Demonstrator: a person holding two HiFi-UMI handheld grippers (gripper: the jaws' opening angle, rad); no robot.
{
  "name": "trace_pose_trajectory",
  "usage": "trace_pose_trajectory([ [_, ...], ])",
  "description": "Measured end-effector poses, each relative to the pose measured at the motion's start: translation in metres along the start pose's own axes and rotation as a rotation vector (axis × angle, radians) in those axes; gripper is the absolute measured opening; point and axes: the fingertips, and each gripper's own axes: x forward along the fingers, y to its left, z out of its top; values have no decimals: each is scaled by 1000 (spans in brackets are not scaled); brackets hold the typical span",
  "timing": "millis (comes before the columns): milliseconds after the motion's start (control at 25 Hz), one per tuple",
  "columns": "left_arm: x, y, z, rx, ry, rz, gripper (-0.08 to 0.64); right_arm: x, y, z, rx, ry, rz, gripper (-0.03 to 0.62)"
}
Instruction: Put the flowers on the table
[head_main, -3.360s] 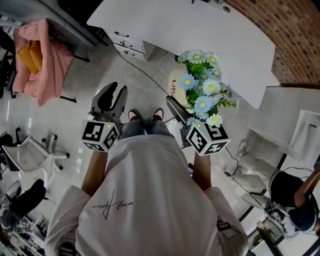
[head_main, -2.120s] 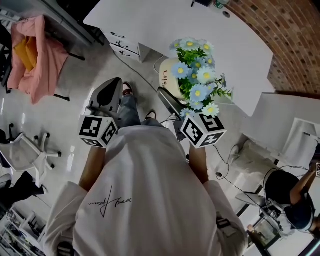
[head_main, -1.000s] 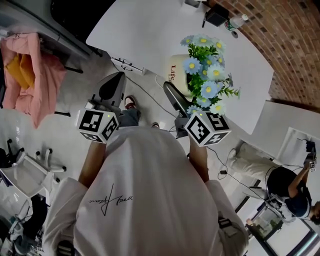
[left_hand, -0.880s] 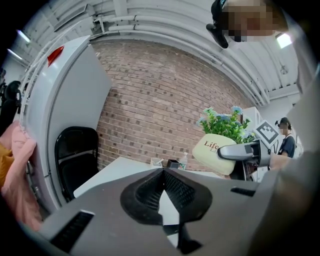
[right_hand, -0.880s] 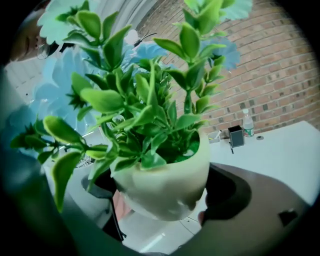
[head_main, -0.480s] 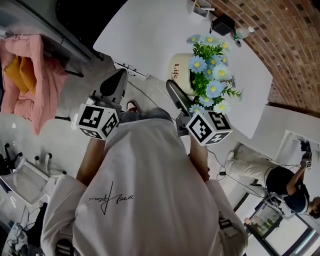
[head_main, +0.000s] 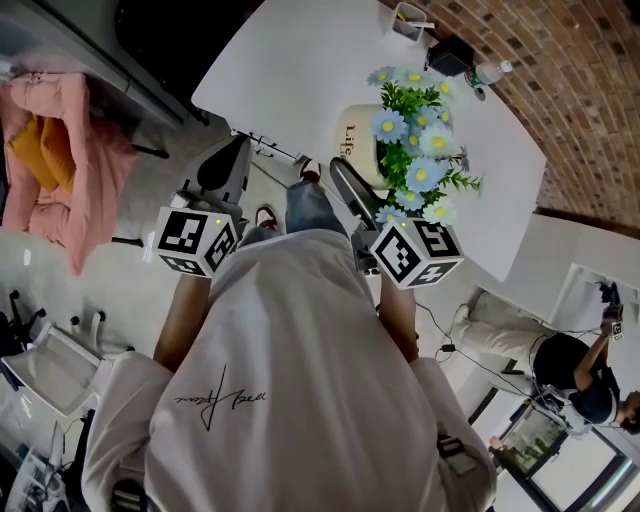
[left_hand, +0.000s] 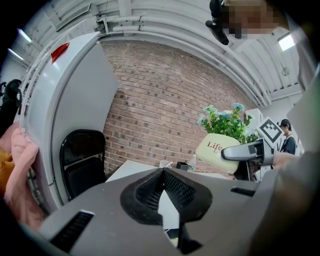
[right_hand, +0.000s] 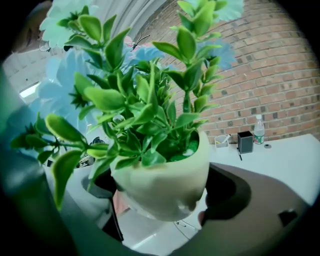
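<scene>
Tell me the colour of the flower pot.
The pot is cream with reddish lettering; the left gripper view shows it best.

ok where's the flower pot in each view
head view: flower pot upper centre, just ahead of the right tool.
left gripper view: flower pot right of centre.
right gripper view: flower pot fills the centre, gripped between the jaws.
shared landmark: the brick wall, top right in the head view, behind the pot in both gripper views.
</scene>
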Motion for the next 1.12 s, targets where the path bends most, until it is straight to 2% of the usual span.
trace_pose_trajectory([
  [120, 10, 14, 4, -6, 3, 26, 5, 10, -4, 3, -7, 10, -11, 502],
  [280, -4, 7, 9, 31, -12, 61, 5, 1, -1, 1, -22, 2, 9, 502],
  [480, -1, 10, 20, 30, -25, 89, 5, 11, 0, 11, -40, 5, 36, 502],
  [720, -4, 8, 34, 28, -87, 117, 5, 16, 1, 16, -60, -2, 53, 502],
  [1000, 3, 4, 36, 55, -76, 117, 5, 22, -8, 8, -48, 1, 68, 502],
  [1120, 21, 13, 29, 49, -54, 112, 5, 41, -19, 5, -44, 16, 64, 502],
])
